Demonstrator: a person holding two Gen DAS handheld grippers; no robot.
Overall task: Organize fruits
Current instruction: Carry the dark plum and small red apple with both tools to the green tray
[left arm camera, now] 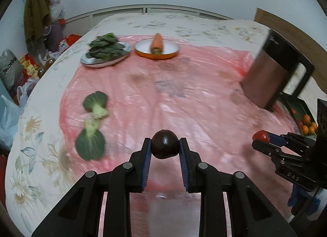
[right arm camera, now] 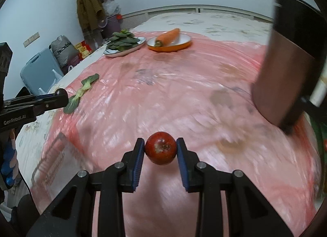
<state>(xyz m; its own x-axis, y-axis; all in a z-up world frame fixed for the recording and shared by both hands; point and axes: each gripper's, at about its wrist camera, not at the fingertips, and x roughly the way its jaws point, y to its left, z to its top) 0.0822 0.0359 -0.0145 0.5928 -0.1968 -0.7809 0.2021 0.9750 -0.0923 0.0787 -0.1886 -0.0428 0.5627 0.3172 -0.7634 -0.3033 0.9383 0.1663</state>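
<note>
Right now my left gripper (left arm camera: 165, 145) has its jaws clamped on a dark plum (left arm camera: 165, 144), my right gripper (right arm camera: 160, 148) on a red apple (right arm camera: 160, 148), both above the pink sheet (left arm camera: 184, 86); carrot (left arm camera: 156, 43) plated far off

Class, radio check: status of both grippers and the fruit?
Left gripper shut on dark fruit. Right gripper shut on red fruit. Both lifted. Nothing blocking.

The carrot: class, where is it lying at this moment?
The carrot lies in the orange dish at the far end of the pink sheet, just right of the plate of green leaves.
</note>
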